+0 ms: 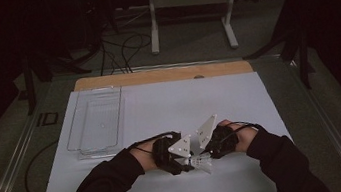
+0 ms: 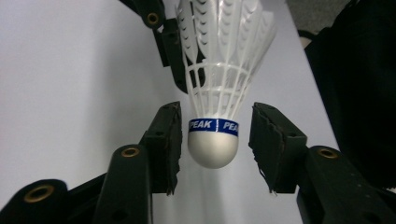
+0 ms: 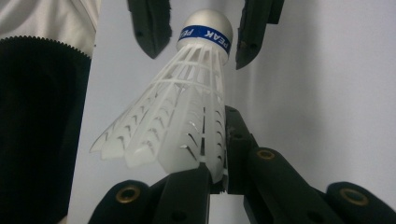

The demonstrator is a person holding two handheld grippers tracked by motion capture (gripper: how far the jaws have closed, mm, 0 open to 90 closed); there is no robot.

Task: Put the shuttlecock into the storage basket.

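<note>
The right gripper (image 3: 212,179) pinches the feather skirt of a shuttlecock (image 3: 182,116), its jaws closed on the lower edge of the white feathers. In the high view this gripper (image 1: 211,152) sits just right of the shuttlecock (image 1: 201,162), which hangs above the near part of the white table (image 1: 170,106).

The left gripper (image 2: 215,140) stands around the rounded cork end of the shuttlecock (image 2: 214,140), its jaws spread to either side of the cork with a clear gap on each side, not touching it. A blue band with white lettering runs round the cork. In the high view the left gripper (image 1: 183,162) is just left of the shuttlecock, so the two grippers face each other with the shuttlecock between them, cork toward the left one, feathers toward the right one.

Farther from the shuttlecock, toward the far left of the table, lies a clear plastic tray (image 1: 95,120), well apart from both grippers. Whether anything lies in it cannot be made out through the clear plastic. Beyond the table's far wooden edge, a white frame (image 1: 189,2) stands on the floor, with dark cables (image 1: 119,52) lying to its left.

Count: one shuttlecock, two grippers, one tray, one table.
</note>
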